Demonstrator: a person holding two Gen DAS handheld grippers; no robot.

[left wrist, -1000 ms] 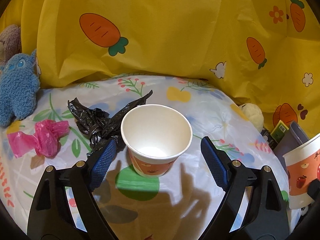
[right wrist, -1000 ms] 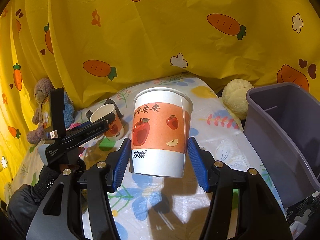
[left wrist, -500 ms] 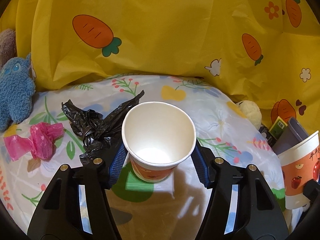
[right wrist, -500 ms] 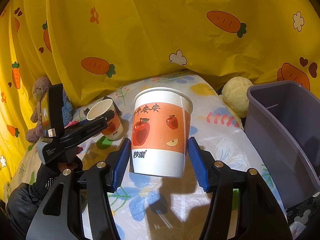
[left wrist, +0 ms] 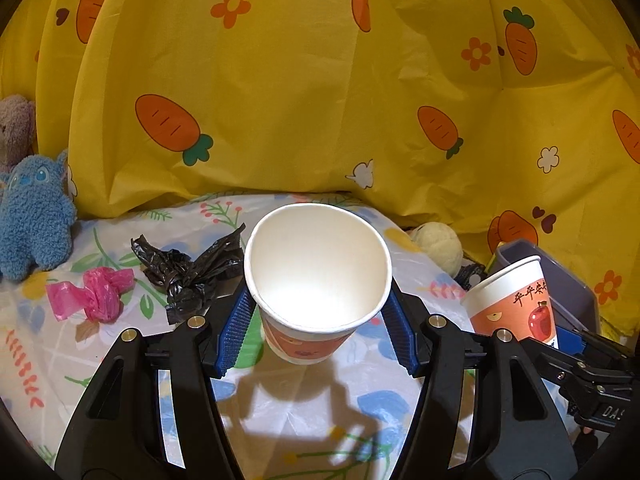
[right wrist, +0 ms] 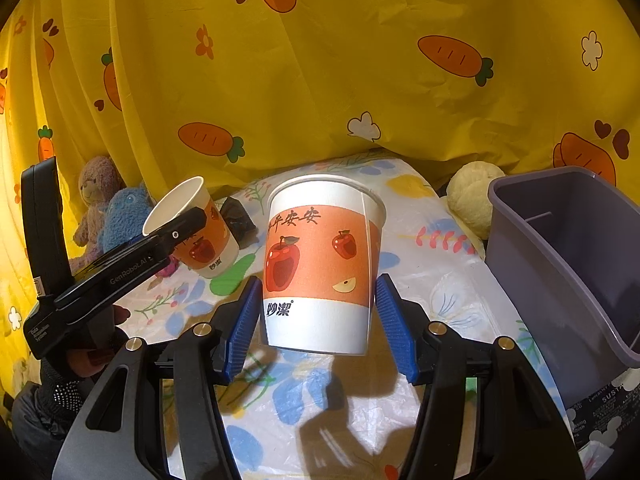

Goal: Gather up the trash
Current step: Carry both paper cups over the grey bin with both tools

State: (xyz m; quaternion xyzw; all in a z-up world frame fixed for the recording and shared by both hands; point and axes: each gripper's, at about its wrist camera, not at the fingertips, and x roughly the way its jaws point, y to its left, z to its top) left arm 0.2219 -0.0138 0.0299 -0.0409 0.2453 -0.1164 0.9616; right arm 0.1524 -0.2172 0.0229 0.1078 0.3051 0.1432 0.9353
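My left gripper [left wrist: 317, 312] is shut on a white paper cup [left wrist: 316, 264] with an orange apple print, its blue pads pressing both sides. The cup hangs tilted above the floral cloth, mouth toward the camera, and looks empty inside. In the right wrist view the same cup [right wrist: 200, 232] floats at the left, clear of the cloth. My right gripper [right wrist: 316, 312] is shut on a second, taller apple-print cup [right wrist: 320, 264], held upright above the cloth beside the grey-purple bin [right wrist: 560, 264]. A crumpled black bag [left wrist: 188, 272] and a pink bag [left wrist: 92, 292] lie on the cloth.
A yellow carrot-print curtain [left wrist: 320, 100] closes off the back. A blue plush [left wrist: 32, 224] and a brown bear [right wrist: 96, 188] sit at the far left, a cream plush [right wrist: 472, 196] near the bin. A gloved hand [right wrist: 64, 380] holds the left gripper.
My left gripper's jaws closed on the cup, then lifted it off the cloth and tilted it. The right gripper and its cup have not moved.
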